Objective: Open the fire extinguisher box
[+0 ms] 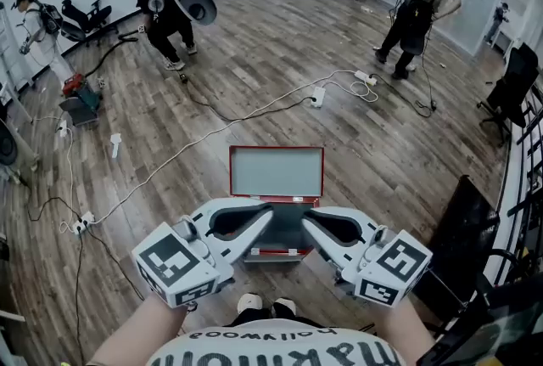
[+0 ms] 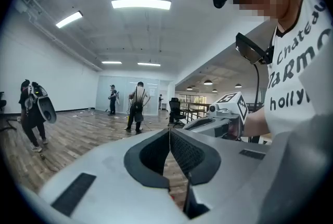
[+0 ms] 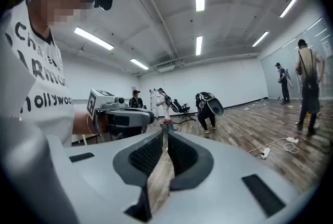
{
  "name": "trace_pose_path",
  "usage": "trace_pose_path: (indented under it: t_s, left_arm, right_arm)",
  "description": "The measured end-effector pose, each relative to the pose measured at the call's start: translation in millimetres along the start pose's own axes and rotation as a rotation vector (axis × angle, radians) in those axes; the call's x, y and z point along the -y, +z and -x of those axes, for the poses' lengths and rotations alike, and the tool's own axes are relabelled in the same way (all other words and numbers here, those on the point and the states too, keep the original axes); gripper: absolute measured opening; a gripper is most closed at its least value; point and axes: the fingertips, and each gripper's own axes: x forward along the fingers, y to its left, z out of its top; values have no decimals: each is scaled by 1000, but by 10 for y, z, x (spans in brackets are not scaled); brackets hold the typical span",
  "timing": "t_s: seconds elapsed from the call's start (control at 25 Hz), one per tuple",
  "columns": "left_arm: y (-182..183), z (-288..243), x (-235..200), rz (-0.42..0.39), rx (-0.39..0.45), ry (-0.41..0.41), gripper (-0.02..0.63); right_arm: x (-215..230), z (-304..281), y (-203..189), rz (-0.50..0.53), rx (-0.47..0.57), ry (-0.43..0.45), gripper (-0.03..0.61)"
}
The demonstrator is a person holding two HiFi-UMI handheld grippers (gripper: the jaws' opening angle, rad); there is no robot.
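The red fire extinguisher box lies on the wood floor straight below me, and its lid (image 1: 276,172) stands open with the grey inner panel showing. My grippers hide most of the box body; only its red front edge (image 1: 273,252) shows. My left gripper (image 1: 270,216) hangs over the box, pointing inward, with its jaws shut and empty (image 2: 169,131). Opposite it, my right gripper (image 1: 306,218) also hovers over the box, tip to tip with the left. Its jaws (image 3: 163,133) stand a thin slit apart with nothing between them. Neither gripper touches the box.
A white cable (image 1: 212,131) runs across the floor to a power strip (image 1: 317,96) beyond the box. People work at the far left (image 1: 170,12) and the far right (image 1: 420,3). A black case (image 1: 462,237) stands close on the right. My shoes (image 1: 263,303) are just before the box.
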Motion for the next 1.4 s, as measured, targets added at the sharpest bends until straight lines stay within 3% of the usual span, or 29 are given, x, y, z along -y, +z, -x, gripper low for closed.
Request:
trace_pose_path:
  t_s: [0.6, 0.92, 1.4]
  left_arm:
    - [-407, 82, -344, 44, -14, 8, 9]
    - [-512, 56, -543, 114, -5, 15, 9]
    - [-625, 78, -645, 132, -22, 22, 9]
  right_arm:
    - [318, -109, -444, -28, -86, -154, 34]
    - [482, -117, -449, -74, -84, -195, 14]
    - [606, -140, -579, -95, -124, -204, 9]
